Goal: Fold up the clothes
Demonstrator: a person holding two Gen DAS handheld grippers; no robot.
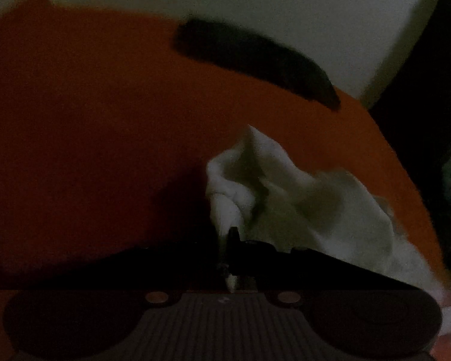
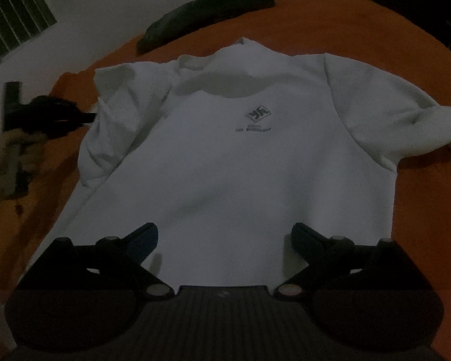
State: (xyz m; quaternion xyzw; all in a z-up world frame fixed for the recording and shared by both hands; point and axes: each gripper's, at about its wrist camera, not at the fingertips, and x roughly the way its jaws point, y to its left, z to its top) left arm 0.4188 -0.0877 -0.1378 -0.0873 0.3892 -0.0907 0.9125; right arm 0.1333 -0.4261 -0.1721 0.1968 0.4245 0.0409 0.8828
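A white T-shirt point(image 2: 225, 165) with a small dark chest logo point(image 2: 258, 114) lies face up on an orange bed cover point(image 2: 421, 198), collar at the far end. My right gripper point(image 2: 224, 236) hovers open over the shirt's lower part, with only flat cloth beneath its wide-apart fingers. In the left wrist view my left gripper point(image 1: 229, 236) is shut on a bunched fold of the white shirt point(image 1: 285, 186), which rises crumpled from between the jaws. In the right wrist view a dark shape at the left sleeve point(image 2: 60, 117) looks like that gripper.
A dark folded garment point(image 2: 207, 12) lies at the far end of the bed, also visible as a dark band point(image 1: 255, 60) in the left view. A pale wall with a louvred window point(image 2: 15, 9) stands behind. The bed edge point(image 1: 412, 165) drops into darkness on the right.
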